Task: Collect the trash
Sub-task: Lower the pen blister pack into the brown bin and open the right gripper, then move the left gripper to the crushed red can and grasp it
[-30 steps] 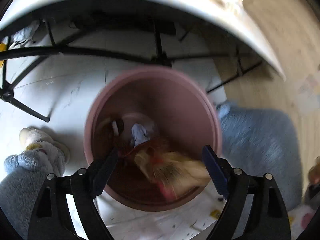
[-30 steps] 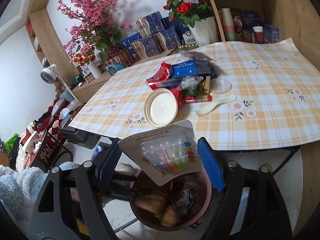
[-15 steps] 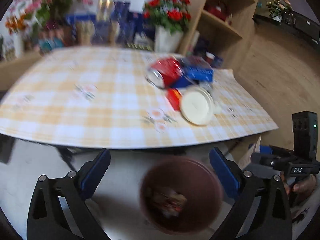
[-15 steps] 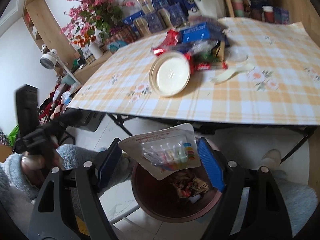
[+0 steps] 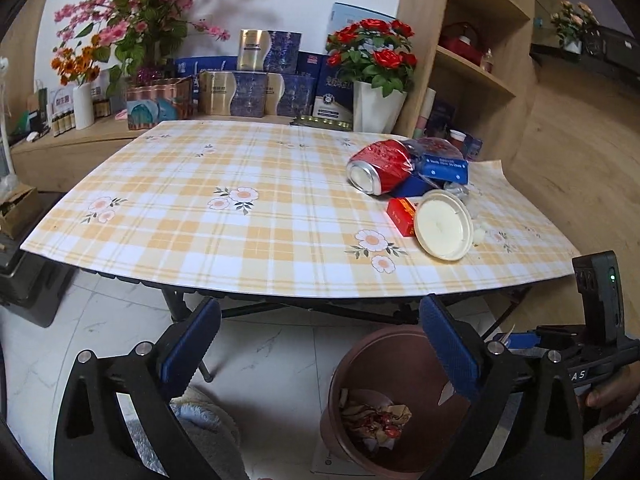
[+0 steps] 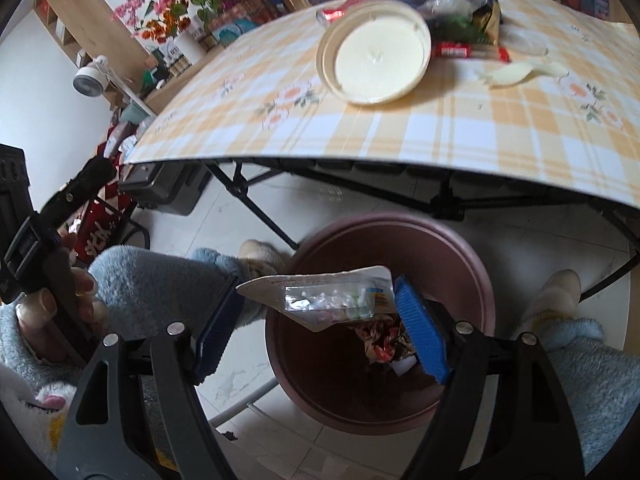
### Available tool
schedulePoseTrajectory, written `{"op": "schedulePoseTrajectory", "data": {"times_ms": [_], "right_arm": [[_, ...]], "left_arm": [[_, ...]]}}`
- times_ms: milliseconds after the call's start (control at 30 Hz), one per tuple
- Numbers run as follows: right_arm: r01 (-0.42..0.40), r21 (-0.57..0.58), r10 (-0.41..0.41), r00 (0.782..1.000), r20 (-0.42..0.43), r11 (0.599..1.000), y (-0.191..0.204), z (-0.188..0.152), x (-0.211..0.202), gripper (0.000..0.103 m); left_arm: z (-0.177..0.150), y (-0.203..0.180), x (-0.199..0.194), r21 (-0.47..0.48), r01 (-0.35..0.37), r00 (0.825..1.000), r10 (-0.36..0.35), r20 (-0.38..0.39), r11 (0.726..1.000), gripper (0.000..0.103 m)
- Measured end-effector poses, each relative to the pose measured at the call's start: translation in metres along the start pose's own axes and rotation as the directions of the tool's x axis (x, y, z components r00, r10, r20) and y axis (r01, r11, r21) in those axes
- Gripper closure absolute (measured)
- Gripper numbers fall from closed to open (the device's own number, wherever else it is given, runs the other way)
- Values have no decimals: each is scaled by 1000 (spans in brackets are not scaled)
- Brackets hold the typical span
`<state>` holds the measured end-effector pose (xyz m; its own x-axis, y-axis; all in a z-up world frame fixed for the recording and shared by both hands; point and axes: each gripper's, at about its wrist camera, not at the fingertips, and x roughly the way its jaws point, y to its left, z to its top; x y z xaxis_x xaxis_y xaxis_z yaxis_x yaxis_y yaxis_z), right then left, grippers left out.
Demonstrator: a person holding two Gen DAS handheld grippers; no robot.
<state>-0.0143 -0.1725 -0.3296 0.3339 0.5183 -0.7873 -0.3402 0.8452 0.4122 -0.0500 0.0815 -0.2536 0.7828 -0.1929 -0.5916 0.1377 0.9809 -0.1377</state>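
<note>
My right gripper (image 6: pixel 320 320) is shut on a blister card (image 6: pixel 320 294) with small coloured pieces, held tilted over the brown bin (image 6: pixel 460 248), which holds crumpled wrappers (image 6: pixel 380 340). My left gripper (image 5: pixel 320 344) is open and empty, above the floor beside the bin (image 5: pixel 360 360), facing the table. On the checked tablecloth (image 5: pixel 240 208) lie a red can (image 5: pixel 380 166), blue boxes (image 5: pixel 444 168), a red pack (image 5: pixel 402 216) and a cream round lid (image 5: pixel 442 230).
A pale plastic fork (image 6: pixel 520 72) and a clear lid (image 6: pixel 524 44) lie right of the cream lid (image 6: pixel 376 52). Flower vases (image 5: pixel 376 108) and boxes (image 5: pixel 248 92) stand behind the table. Black table legs (image 6: pixel 256 208) and my slippered feet (image 6: pixel 560 292) surround the bin.
My left gripper rose out of the bin and swung up to face the table. My right gripper dropped lower and closer over the bin, the card tilting flatter.
</note>
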Motion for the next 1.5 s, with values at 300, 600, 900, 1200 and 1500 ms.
{"op": "schedulePoseTrajectory", "data": {"times_ms": [300,600,900,1200,1500], "right_arm": [[25,66,-13,984,-175,998,-12,-17,35,26],[57,71,-31,946,-322,996,-14,-28,62,26],[70,77,-37,927,-373,995,-17,-29,69,25],[95,100,-58,945,-322,990,-22,-24,61,9],[116,63,-109,989,-100,991,-14,-8,18,6]], "left_arm": [[-3,-14,7,68,-1,1000,2,-16,998,6],[-4,-10,9,46,-14,1000,15,-20,999,6],[-4,-11,9,53,-15,1000,17,-25,998,6],[-4,-11,10,50,-17,1000,19,-25,999,6],[-4,-10,10,52,-20,1000,21,-23,998,6]]}}
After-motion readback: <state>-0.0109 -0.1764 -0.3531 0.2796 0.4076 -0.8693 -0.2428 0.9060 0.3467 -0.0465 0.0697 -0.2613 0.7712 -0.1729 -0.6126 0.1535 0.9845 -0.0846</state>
